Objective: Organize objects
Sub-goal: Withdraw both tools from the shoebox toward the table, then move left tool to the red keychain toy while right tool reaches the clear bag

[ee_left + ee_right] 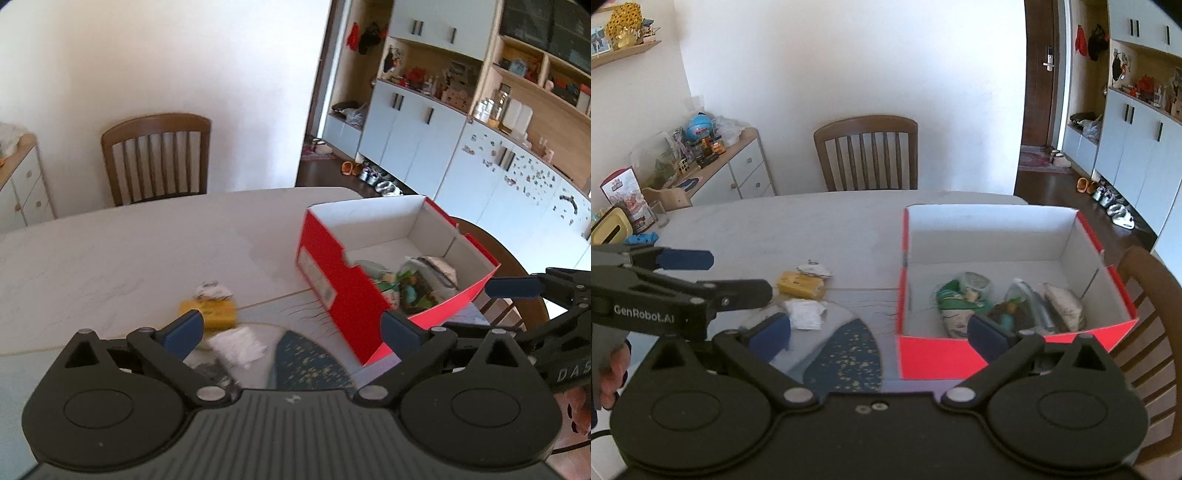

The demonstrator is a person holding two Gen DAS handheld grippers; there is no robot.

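Note:
A red shoebox (938,356) with a white inside stands on the right of the white table (798,229). In it lie a green packet (960,299), a dark packet (1015,312) and a pale pouch (1065,302). Left of the box lie a yellow packet (799,284), a white packet (805,314) and a small crumpled wrapper (812,268). My right gripper (879,336) is open and empty, above the table's near edge by the box's front left corner. My left gripper (291,330) is open and empty too, over the loose packets (210,312) beside the red box (340,284).
A round blue and grey mat (849,354) lies at the near edge. One wooden chair (866,155) stands at the far side and another (1148,306) at the right. A cluttered sideboard (738,166) stands at the left, with a glass (663,218) at the table's left end.

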